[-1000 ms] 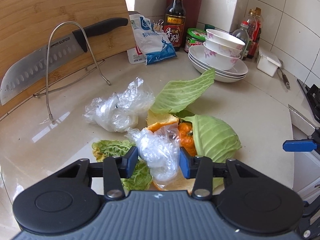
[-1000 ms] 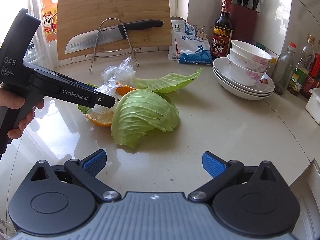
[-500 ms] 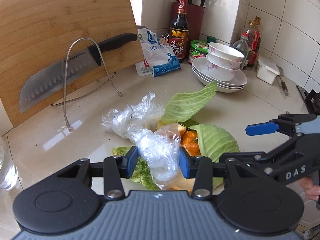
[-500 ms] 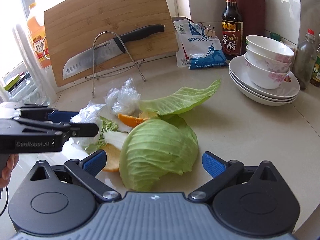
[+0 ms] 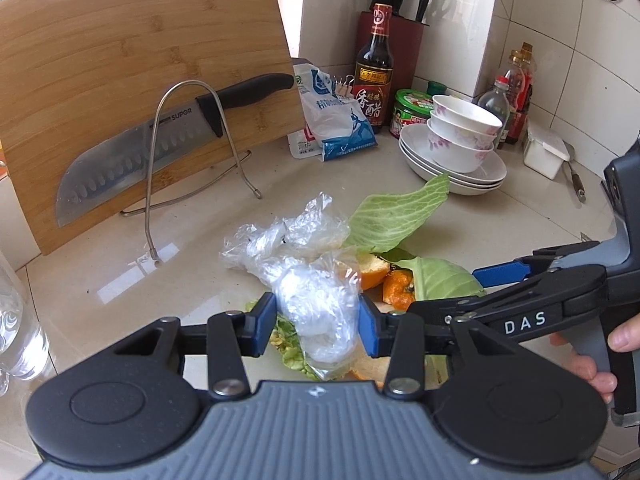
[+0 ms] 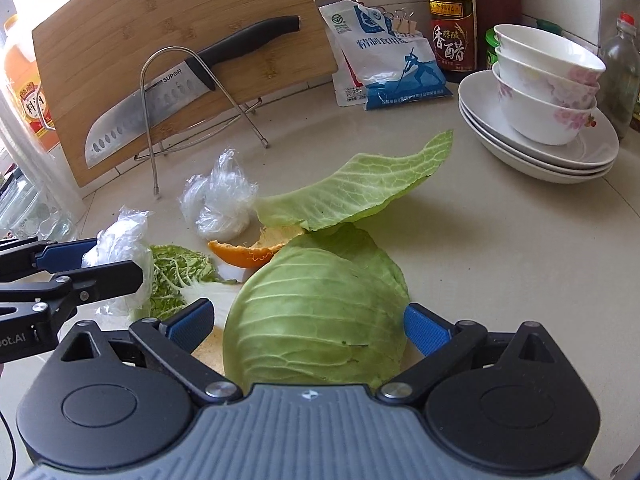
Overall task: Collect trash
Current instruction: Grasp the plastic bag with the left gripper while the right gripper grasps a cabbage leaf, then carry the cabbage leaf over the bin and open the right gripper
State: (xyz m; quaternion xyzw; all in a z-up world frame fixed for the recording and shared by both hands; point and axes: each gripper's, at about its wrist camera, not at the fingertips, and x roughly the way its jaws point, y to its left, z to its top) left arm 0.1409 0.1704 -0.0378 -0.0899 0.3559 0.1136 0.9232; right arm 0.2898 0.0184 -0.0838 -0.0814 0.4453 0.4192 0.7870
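Left tool [image 5: 318,322], cabbage leaf [image 5: 444,282] beside.

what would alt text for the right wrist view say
The right gripper has its jaws closing around a domed cabbage leaf on a pale counter. At left, the left gripper holds a crumpled plastic bag; orange peel lies behind.

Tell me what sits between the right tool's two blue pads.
In the right wrist view, the domed pale green cabbage leaf fills the gap of the right tool, whose jaws are closing; a sliver of beige countertop shows beside each pad.
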